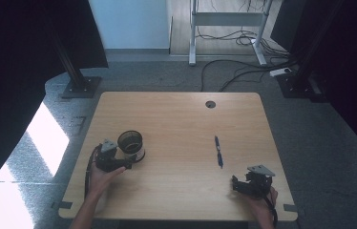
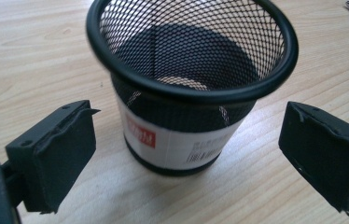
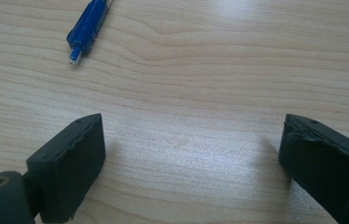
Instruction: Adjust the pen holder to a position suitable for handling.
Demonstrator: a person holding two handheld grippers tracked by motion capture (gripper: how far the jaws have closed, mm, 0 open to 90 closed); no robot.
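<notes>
Left gripper (image 2: 186, 154), jaws wide, flanks the mesh cup (image 2: 189, 88), probably about to clamp; right gripper (image 3: 191, 158) gapes near the pen (image 3: 87, 29).

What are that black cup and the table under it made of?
The cup looks like black wire mesh, probably painted metal: light shows through its fine grid, and it has a smooth rolled rim and a paper label. The table looks like pale wood or laminate, with printed-looking grain and a matte sheen.

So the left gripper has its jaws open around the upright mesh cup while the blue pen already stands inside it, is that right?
Not quite: the blue pen lies flat on the table, as the high view shows. The left gripper does have its jaws open either side of the upright mesh cup.
</notes>
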